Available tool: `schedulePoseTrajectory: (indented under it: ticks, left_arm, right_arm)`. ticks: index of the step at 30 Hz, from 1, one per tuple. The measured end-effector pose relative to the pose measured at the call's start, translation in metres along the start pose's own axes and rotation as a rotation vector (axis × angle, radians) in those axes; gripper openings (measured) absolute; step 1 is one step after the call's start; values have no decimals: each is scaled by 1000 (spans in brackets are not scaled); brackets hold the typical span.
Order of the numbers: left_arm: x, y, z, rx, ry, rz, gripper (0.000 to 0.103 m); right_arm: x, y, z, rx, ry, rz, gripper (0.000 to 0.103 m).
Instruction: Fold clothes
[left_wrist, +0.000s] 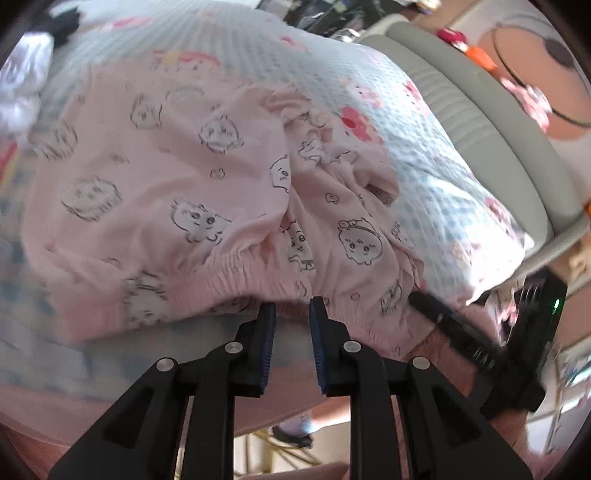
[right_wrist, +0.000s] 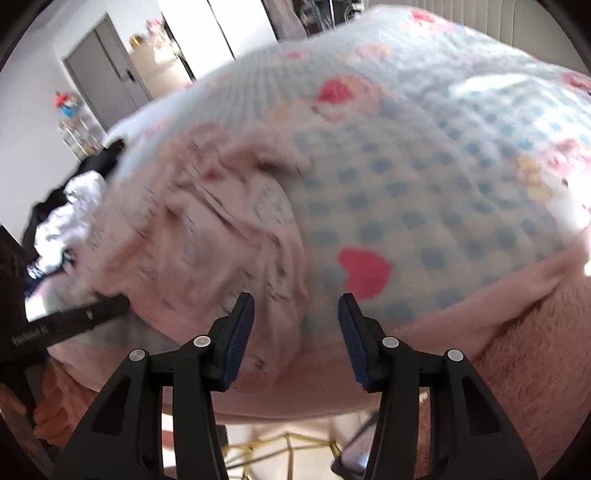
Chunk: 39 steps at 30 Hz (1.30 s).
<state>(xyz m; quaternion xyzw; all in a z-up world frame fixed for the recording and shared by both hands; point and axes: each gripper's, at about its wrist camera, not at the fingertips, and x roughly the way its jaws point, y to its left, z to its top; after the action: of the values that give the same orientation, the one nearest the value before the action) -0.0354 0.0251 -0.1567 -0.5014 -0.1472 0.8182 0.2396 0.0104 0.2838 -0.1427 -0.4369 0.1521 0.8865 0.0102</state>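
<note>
Now, pink pyjamas (left_wrist: 177, 192) on checked blanket (left_wrist: 369, 85), left gripper (left_wrist: 292, 310) (empty) parted, right gripper (right_wrist: 296, 306) wider.

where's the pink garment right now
The pink garment lies on the checked bedspread, just ahead of the open left gripper; in the right wrist view it sits left of centre.

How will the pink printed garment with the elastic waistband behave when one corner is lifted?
The pink printed garment will probably hang limp, since it already lies in soft wrinkles. The gathered elastic waistband may bunch. It looks thin, so likely light, dragging little on the blue checked bedcover.
</note>
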Motion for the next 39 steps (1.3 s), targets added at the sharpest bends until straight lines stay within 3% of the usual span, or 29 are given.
schedulePoseTrajectory:
  ticks: [3, 7, 9, 12, 15, 18, 20, 23, 26, 29, 31, 35, 37, 39]
  left_arm:
    - [-10, -11, 0, 74, -51, 17, 20]
    - [-7, -25, 12, 109, -108, 32, 20]
    - [-17, -18, 12, 96, -137, 14, 20]
    - [-15, 7, 14, 39, -110, 69, 20]
    - [1, 35, 14, 19, -44, 207, 20]
    - [-5, 51, 14, -33, -55, 190, 19]
    - [-13, 49, 16, -41, -84, 172, 19]
    - [-20, 31, 16, 35, -127, 121, 20]
    - [-13, 9, 16, 107, -133, 39, 22]
    - [16, 6, 19, 138, -31, 151, 23]
    - [32, 14, 19, 118, 40, 229, 23]
    - [20, 16, 23, 94, 27, 231, 23]
    - [13, 4, 27, 117, -2, 214, 25]
    - [7, -16, 33, 172, -37, 182, 28]
  right_arm:
    - [-1, 18, 2, -81, -8, 21, 48]
    - [28, 29, -1, -145, 97, -65, 48]
    - [33, 27, -1, -138, 100, -93, 47]
    - [30, 19, 5, -113, 64, -138, 43]
    - [30, 9, 9, -96, 48, -173, 38]
    - [29, 2, 12, -109, 28, -224, 36]
    - [26, -2, 14, -91, 17, -220, 36]
    - [8, 2, 13, -75, -56, -165, 38]
    - [-1, 24, 8, -160, -90, -73, 38]
    - [20, 38, -2, -232, -5, -128, 38]
    - [28, 29, -2, -191, 41, -164, 36]
    - [17, -7, 7, -34, 32, -173, 37]
    - [11, -17, 11, 30, 22, -110, 40]
    - [5, -9, 19, -4, 11, -102, 40]
